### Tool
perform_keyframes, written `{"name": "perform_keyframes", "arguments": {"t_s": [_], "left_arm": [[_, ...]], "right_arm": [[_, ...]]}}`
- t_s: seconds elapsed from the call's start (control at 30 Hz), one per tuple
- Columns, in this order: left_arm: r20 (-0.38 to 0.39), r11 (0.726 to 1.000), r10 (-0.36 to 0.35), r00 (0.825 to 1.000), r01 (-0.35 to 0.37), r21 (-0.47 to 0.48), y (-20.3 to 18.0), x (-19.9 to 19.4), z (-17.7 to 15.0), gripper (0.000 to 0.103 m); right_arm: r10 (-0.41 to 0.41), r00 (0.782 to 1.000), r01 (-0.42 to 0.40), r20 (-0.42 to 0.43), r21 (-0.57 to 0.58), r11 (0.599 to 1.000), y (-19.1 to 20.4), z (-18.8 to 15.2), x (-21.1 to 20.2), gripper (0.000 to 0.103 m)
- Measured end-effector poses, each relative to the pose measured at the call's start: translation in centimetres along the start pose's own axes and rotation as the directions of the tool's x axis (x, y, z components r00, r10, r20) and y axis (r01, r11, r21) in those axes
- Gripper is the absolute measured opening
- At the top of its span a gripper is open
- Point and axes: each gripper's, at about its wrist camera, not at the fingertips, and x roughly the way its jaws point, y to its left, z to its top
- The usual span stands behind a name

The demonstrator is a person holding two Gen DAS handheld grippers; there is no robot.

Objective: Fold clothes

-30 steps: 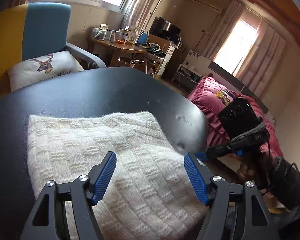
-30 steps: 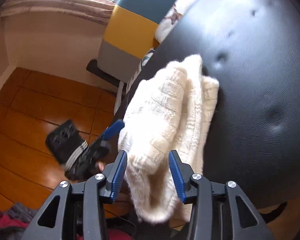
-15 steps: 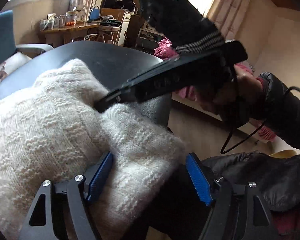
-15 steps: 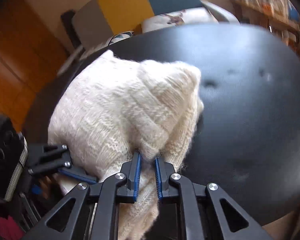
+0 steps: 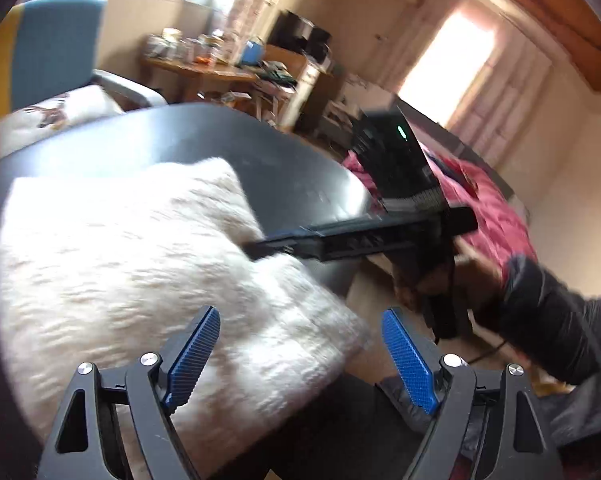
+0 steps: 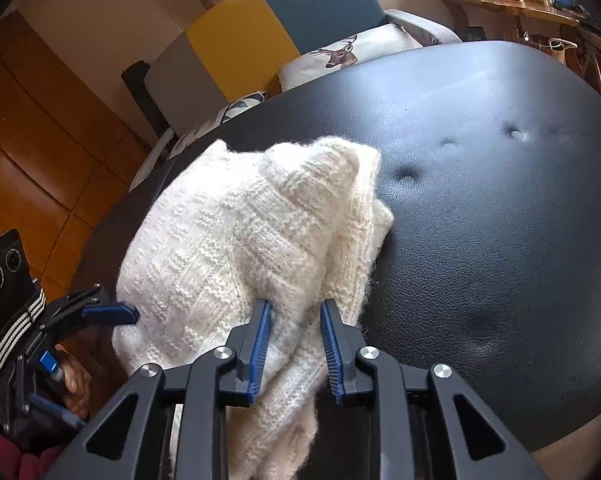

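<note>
A cream knitted sweater [image 5: 120,260] lies folded on the black padded table [image 5: 180,136], near its front edge. My left gripper [image 5: 300,316] hovers open and wide over the sweater's near corner, holding nothing. In the left wrist view, my right gripper [image 5: 260,250] reaches in from the right, its tip against the sweater's right side. In the right wrist view the sweater [image 6: 228,248] is bunched double. My right gripper [image 6: 295,312] is narrowly open, and a thick fold of wool sits between its blue pads [image 6: 260,344]. My left gripper [image 6: 116,306] is at the sweater's left edge.
The table [image 6: 500,220] stretches bare to the right of the sweater. Behind it stands a yellow and blue armchair [image 6: 260,28] with a deer cushion [image 6: 340,56]. A red-covered bed [image 5: 488,208], a cluttered wooden desk [image 5: 204,68] and a person's dark sleeve [image 5: 560,332] are nearby.
My right gripper closed on the sweater's edge half a second ago, and its jaws have since parted a little. The left gripper stayed open and drew back, so more of the table shows.
</note>
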Motion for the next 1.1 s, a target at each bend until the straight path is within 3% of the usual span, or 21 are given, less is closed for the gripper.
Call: {"name": "perform_keyframes", "arguments": {"t_s": [0.13,0.27,0.37,0.43,0.57,0.63,0.7,0.77,0.9,0.97,1.0,1.07,1.1], "left_arm": [[0.089,0.986,0.164,0.982,-0.16,-0.053,1.9,-3.4,0.1,0.089],[0.105,0.932,0.348,0.931,-0.331,-0.149,4.6,-4.9,-0.6,0.09],[0.071,0.901,0.393,0.917,-0.369,-0.23,7.2,-4.5,-1.6,0.09],[0.065,0.894,0.399,0.915,-0.372,-0.249,7.3,-4.2,-2.5,0.09],[0.005,0.888,0.411,0.912,-0.399,-0.23,6.5,-2.3,-3.8,0.09],[-0.054,0.876,0.434,0.899,-0.436,-0.206,6.9,-0.4,-4.5,0.091],[-0.081,0.873,0.422,0.903,-0.428,-0.234,7.6,0.8,-5.1,0.094],[-0.087,0.874,0.371,0.925,-0.379,-0.304,8.6,0.9,-5.5,0.094],[-0.013,0.886,0.284,0.959,-0.268,-0.378,10.0,-1.4,-5.3,0.094],[0.022,0.884,0.226,0.974,-0.195,-0.426,11.4,-2.7,-4.9,0.095],[0.035,0.878,0.2,0.979,-0.164,-0.449,12.3,-3.1,-4.7,0.095],[0.027,0.865,0.175,0.984,-0.141,-0.482,14.0,-3.3,-3.9,0.096],[0.017,0.859,0.175,0.984,-0.144,-0.492,14.7,-3.3,-3.5,0.096]], "right_arm": [[-0.037,0.999,0.037,-0.008,-0.058,0.998,1.8,-0.5,0.7,0.025],[-0.087,0.996,0.084,-0.022,-0.136,0.987,3.9,-1.1,1.7,0.025],[-0.125,0.992,0.117,-0.03,-0.195,0.974,5.5,-1.6,2.5,0.025],[-0.151,0.988,0.139,-0.033,-0.234,0.962,6.5,-1.9,3.1,0.025],[-0.202,0.979,0.18,-0.038,-0.31,0.933,8.6,-2.5,4.1,0.023],[-0.211,0.977,0.195,-0.013,-0.331,0.924,8.7,-2.8,4.4,0.023],[-0.21,0.978,0.197,-0.009,-0.313,0.929,8.4,-2.5,4.4,0.023],[-0.202,0.979,0.19,-0.005,-0.316,0.929,8.3,-2.3,4.3,0.022],[0.012,1.0,-0.014,-0.014,-0.133,0.991,6.2,-0.9,1.7,0.027],[0.115,0.993,-0.115,0.023,0.015,0.993,3.9,0.0,0.0,0.035],[0.128,0.992,-0.129,0.017,0.054,0.99,3.2,0.1,0.3,0.038],[0.154,0.988,-0.153,0.006,0.132,0.979,1.8,0.1,0.9,0.06],[0.167,0.986,-0.165,0.001,0.17,0.971,1.2,0.2,1.2,0.066]]}}
